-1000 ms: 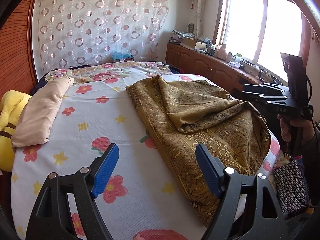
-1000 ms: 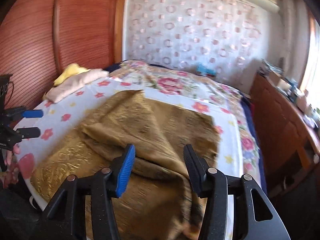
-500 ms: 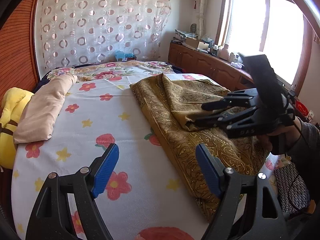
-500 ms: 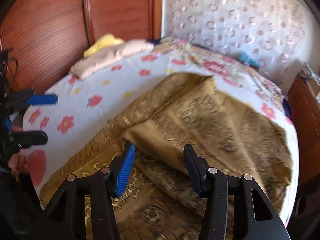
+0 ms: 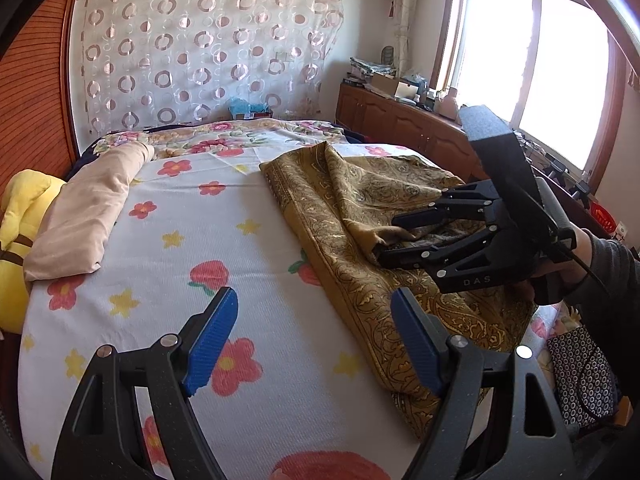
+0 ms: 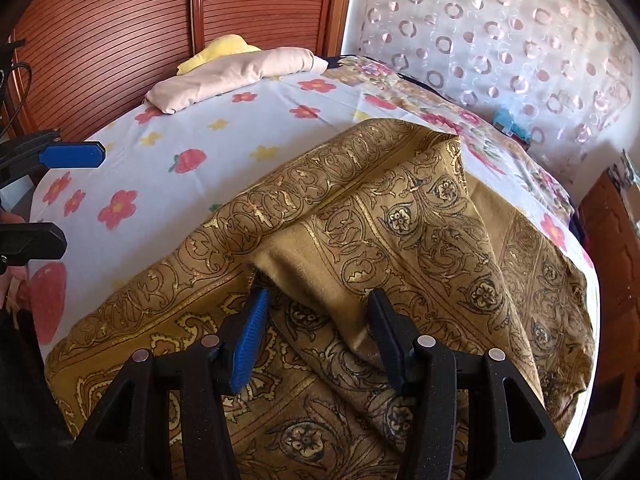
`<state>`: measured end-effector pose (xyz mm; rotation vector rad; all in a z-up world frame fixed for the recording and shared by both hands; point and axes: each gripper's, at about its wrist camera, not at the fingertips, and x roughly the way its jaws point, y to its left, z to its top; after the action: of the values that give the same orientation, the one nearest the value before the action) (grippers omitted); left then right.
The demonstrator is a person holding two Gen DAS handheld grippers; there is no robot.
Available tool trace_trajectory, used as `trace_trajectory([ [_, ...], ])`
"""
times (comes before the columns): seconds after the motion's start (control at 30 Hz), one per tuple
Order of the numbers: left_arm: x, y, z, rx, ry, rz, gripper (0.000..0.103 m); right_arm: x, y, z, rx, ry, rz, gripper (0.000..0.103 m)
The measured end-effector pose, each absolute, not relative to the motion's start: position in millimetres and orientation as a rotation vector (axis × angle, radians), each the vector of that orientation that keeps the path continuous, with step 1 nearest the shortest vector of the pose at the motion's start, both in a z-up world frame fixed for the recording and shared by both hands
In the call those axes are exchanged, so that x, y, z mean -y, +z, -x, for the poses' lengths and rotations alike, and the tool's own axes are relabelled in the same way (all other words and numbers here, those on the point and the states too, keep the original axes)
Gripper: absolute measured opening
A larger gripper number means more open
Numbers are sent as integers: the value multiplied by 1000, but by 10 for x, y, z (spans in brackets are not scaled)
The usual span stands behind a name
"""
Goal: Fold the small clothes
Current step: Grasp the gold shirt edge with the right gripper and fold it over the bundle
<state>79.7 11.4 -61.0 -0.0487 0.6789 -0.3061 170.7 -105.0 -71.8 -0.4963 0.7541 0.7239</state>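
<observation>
Gold patterned cloth (image 6: 420,208): spread rumpled over the window side of the bed (image 5: 180,240), near edge hanging a little past the mattress, one corner flap (image 6: 320,276) thrown back over the middle and standing up in a soft ridge.

Right tongs (image 6: 318,296): tilted down, half open, astride that flap's lower end. Blue pad just beside the flap's folded edge, other jaw against the far slope of the fabric. No squeeze visible, so nothing gripped yet.

Left tongs (image 5: 314,300): wide open, empty, hovering over bare flowered sheet, well apart from the cloth's long border.

Likely trouble, judged from this:
- Closing too deep: may pinch the flap together with the layer beneath, so a lift drags the whole cloth instead of peeling the corner back.
- Closing too shallow: thin slippery-looking weave, only the hem caught, likely to slide out mid-pull.
- Pulling with one side only: no hold on the opposite border, so the cloth can skate across the sheet, bunch further, or slip off the near edge of the bed.
- Folding over the ridge unflattened: creases locked in, edges misaligned.

Pillow (image 5: 88,216) and yellow plush toy (image 5: 20,208): far off by the headboard, no obstacle.
</observation>
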Motion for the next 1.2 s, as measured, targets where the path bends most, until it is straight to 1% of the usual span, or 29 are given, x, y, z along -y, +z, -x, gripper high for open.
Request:
trace_trajectory([
  [0.03, -113, -611, -795, -679, -307, 48, 80, 1054, -720, -1682, -749, 731, 501, 34],
  [0.1, -104, -607, -796, -678, -307, 48, 80, 1053, -705, -1649, -730, 706, 537, 10],
  [0.13, -103, -611, -798, -679, -308, 47, 80, 1070, -683, -1638, -723, 695, 547, 7],
  [0.23, -89, -625, -805, -680, -311, 44, 80, 1157, -516, -1622, -670, 657, 562, 6],
  [0.37, -80, -632, -801, -679, -314, 45, 80, 1434, -157, -1795, -606, 586, 480, 5],
  [0.57, -59, -647, -799, -681, -319, 46, 80, 1940, 159, -2298, -600, 410, 357, 5],
  [0.67, -35, -655, -798, -685, -324, 43, 80, 2087, 171, -2572, -619, 311, 317, 5],
  [0.8, -5, -672, -793, -692, -330, 37, 80, 2205, 14, -2909, -688, 180, 259, 5],
  [0.87, 7, -678, -790, -696, -334, 34, 80, 2191, -55, -3009, -727, 132, 250, 10],
  [0.9, 8, -678, -789, -696, -335, 33, 80, 2204, -70, -3031, -739, 133, 228, 11],
  [1.0, 17, -686, -780, -699, -339, 33, 80, 2232, -54, -2945, -733, 171, 172, 11],
  [1.1, 21, -697, -774, -702, -340, 32, 80, 2269, -15, -2727, -709, 196, 201, 12],
  [1.17, 18, -702, -767, -705, -340, 32, 80, 2250, 4, -2500, -701, 234, 219, 13],
  [1.2, 18, -707, -758, -705, -340, 31, 80, 2298, -10, -2378, -694, 248, 223, 16],
])
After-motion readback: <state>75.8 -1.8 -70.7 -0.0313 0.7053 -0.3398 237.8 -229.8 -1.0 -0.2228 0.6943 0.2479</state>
